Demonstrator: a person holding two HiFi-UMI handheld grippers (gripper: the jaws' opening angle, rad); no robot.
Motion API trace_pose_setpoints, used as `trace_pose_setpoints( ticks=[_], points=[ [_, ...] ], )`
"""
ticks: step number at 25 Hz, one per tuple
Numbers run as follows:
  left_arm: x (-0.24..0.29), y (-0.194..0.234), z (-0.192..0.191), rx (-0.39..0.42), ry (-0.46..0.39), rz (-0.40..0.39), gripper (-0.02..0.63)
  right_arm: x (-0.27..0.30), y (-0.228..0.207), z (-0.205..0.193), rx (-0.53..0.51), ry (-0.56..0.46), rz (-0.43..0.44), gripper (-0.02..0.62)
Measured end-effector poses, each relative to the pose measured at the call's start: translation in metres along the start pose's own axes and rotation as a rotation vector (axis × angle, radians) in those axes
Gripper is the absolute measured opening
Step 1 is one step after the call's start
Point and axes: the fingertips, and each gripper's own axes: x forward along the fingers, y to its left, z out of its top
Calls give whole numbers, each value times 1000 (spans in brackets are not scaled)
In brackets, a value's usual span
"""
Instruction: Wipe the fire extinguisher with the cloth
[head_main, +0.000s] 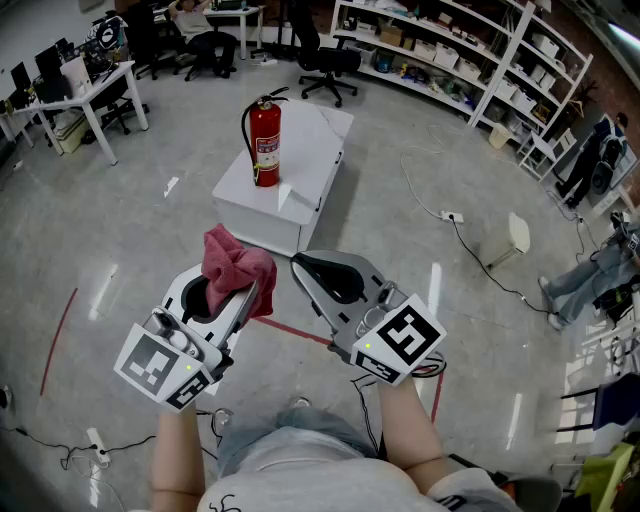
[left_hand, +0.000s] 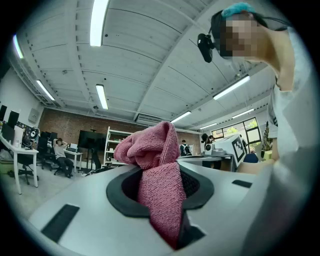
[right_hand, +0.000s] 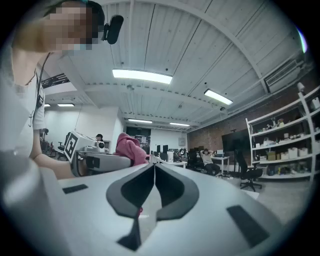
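Cloth (head_main: 232, 262) clamped in left tongs (head_main: 258, 290), right tongs (head_main: 297, 263) closed alongside

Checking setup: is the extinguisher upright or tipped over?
Upright: the extinguisher stands on its base on the white table, handle uppermost.

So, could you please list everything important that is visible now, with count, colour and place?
fire extinguisher: 1, red, upright on the table
table: 1, white, low, on the floor ahead
cloth: 1, pink, bunched in the left tongs
office chairs: several, black, at the back
shelving: several units, white, far right
desk: 1, white, far left
left tongs: 1, grey-white, shut on the cloth
right tongs: 1, grey-white, shut, empty
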Motion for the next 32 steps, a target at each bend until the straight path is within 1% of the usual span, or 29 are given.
trace_pose_setpoints(
  ticks=[7, 12, 16, 19, 21, 24, 27, 32],
  points=[
    [6, -10, -4, 58, 19, 9, 114, -2, 4, -7, 6, -2, 29, 15],
    [7, -10, -1, 26, 8, 10, 114, -3, 6, -7, 7, -2, 34, 15],
    [6, -7, 2, 34, 8, 26, 114, -5, 4, -4, 22, -35, 38, 15],
    [7, -5, 1, 40, 13, 38, 114, -6, 3, -6, 21, -34, 67, 17],
    [8, -2, -1, 32, 20, 46, 114, -7, 1, -9, 26, -33, 68, 15],
    [14, 9, -7, 5, 16, 51, 114, -5, -10, -18, 40, -33, 59, 15],
    [25, 29, -10, -16, 7, 55, 114, 6, -26, -23, 41, -23, 53, 15],
    [62, 70, -15, -45, -2, 38, 114, 32, -64, -25, 28, 5, 31, 15]
  ],
)
